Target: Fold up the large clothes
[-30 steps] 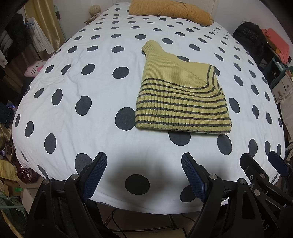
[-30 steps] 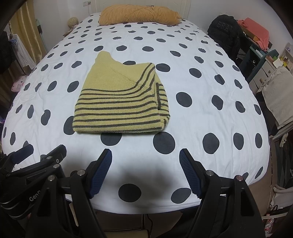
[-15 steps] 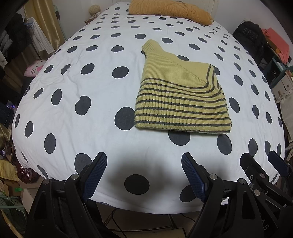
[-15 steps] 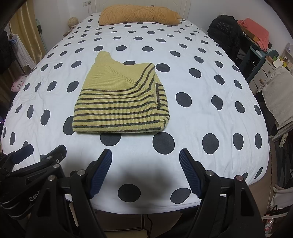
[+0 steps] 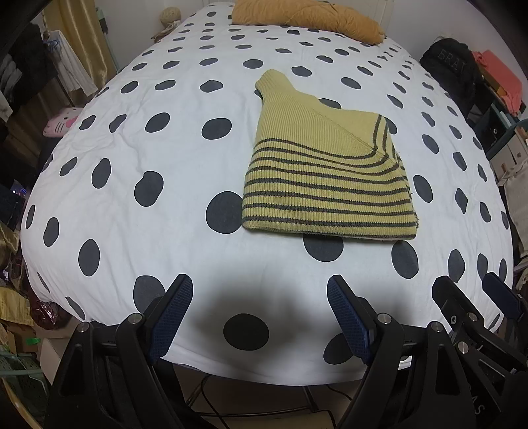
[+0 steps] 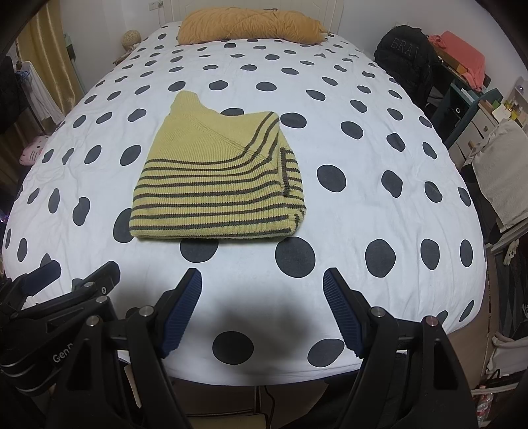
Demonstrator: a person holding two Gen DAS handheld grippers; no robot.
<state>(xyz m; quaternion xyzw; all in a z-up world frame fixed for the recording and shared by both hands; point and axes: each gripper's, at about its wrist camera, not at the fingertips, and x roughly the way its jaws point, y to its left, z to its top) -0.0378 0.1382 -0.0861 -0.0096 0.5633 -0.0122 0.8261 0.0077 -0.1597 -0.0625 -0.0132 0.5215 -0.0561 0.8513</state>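
A yellow knit sweater with dark stripes (image 5: 326,184) (image 6: 214,184) lies folded into a compact rectangle on the bed, its collar pointing toward the far end. My left gripper (image 5: 260,290) hovers over the bed's near edge, open, with only the dotted sheet between its blue pads. My right gripper (image 6: 262,280) hangs beside it, also open and holding nothing. Both are well short of the sweater. The right gripper's fingers (image 5: 462,307) show at the lower right of the left wrist view, and the left gripper's fingers (image 6: 82,287) at the lower left of the right wrist view.
The bed (image 5: 132,148) (image 6: 379,204) wears a white cover with dark dots. An orange pillow (image 5: 307,15) (image 6: 250,28) lies at the head. A black backpack (image 6: 404,52) and cluttered shelves (image 6: 462,85) stand to the right; hanging clothes (image 5: 66,72) and a pink plush (image 5: 61,122) are to the left.
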